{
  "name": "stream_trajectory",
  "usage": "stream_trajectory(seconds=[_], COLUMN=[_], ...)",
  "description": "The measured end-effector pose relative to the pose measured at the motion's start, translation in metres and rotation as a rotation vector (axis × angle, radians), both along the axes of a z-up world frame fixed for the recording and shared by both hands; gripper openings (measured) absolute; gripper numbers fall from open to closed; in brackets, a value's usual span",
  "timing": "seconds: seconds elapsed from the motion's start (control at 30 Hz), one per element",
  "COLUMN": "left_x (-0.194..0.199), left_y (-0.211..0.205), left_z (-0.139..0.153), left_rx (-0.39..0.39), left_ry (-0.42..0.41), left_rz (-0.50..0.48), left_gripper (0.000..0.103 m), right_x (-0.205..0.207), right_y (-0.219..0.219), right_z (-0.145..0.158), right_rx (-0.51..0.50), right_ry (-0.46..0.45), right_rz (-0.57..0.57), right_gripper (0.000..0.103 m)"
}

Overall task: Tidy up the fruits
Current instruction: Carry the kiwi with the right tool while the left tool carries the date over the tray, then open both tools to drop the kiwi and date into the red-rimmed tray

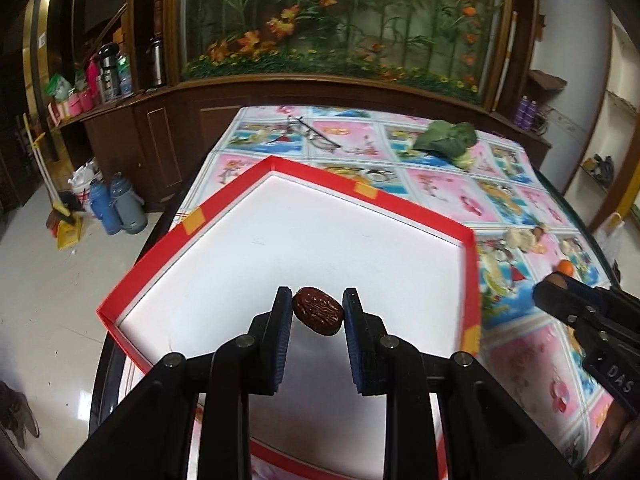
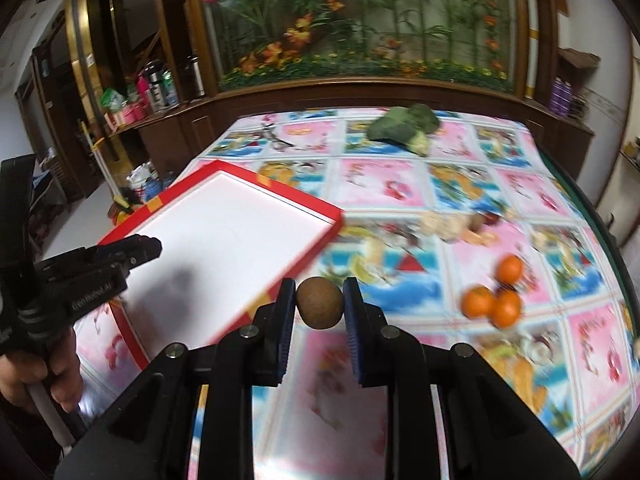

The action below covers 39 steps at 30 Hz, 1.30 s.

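My left gripper (image 1: 318, 308) is shut on a dark red wrinkled date (image 1: 318, 311) and holds it above the white inside of the red-rimmed box (image 1: 224, 208). My right gripper (image 2: 319, 304) is shut on a round brown fruit (image 2: 320, 302) and holds it above the tablecloth, just right of the box's (image 2: 240, 236) near corner. Three oranges (image 2: 494, 296) lie on the cloth to the right. The left gripper also shows in the right wrist view (image 2: 148, 250), over the box. The right gripper also shows in the left wrist view (image 1: 556, 284).
A green leafy vegetable (image 2: 404, 126) lies at the far side of the table. Small peels and nuts (image 2: 460, 226) lie mid-table. Eyeglasses (image 1: 316, 134) lie on the patterned tablecloth (image 2: 400, 188) beyond the box. A wooden cabinet with a glass plant display stands behind.
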<state>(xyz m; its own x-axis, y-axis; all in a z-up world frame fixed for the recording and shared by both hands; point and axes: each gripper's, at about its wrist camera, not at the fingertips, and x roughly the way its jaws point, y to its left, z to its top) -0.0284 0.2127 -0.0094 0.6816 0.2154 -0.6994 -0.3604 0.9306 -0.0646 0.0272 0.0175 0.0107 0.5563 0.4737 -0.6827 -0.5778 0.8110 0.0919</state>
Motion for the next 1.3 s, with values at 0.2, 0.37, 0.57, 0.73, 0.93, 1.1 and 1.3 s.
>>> stream_trajectory(seconds=[0.2,0.37,0.57,0.73,0.93,1.1,1.3], left_x=[0.008,0.012,0.014,0.016,0.016,0.008,-0.005], left_y=[0.015,0.026,0.030,0.031,0.032,0.037,0.031], left_z=[-0.007,-0.011,-0.014,-0.016,-0.017,-0.023,-0.029], left_rx=[0.009,0.004,0.003,0.003,-0.006,-0.017,-0.036], left_ry=[0.025,0.045,0.062,0.077,0.090,0.102,0.119], left_rz=[0.025,0.044,0.050,0.056,0.071,0.118,0.128], left_gripper=[0.024,0.024,0.024,0.024,0.025,0.060,0.060], right_x=[0.023,0.034,0.045,0.052,0.054,0.051,0.044], right_y=[0.047,0.077,0.097,0.101,0.104,0.102,0.081], right_z=[-0.014,-0.026,-0.039,-0.048,-0.052,-0.052,-0.046], right_rx=[-0.023,-0.044,-0.067,-0.083,-0.107,-0.131,-0.077], right_ry=[0.032,0.057,0.083,0.097,0.091,0.065,0.076], right_rz=[0.039,0.064,0.079,0.075,0.075,0.055,0.036], right_gripper=[0.026,0.026,0.026,0.026,0.026,0.065,0.067])
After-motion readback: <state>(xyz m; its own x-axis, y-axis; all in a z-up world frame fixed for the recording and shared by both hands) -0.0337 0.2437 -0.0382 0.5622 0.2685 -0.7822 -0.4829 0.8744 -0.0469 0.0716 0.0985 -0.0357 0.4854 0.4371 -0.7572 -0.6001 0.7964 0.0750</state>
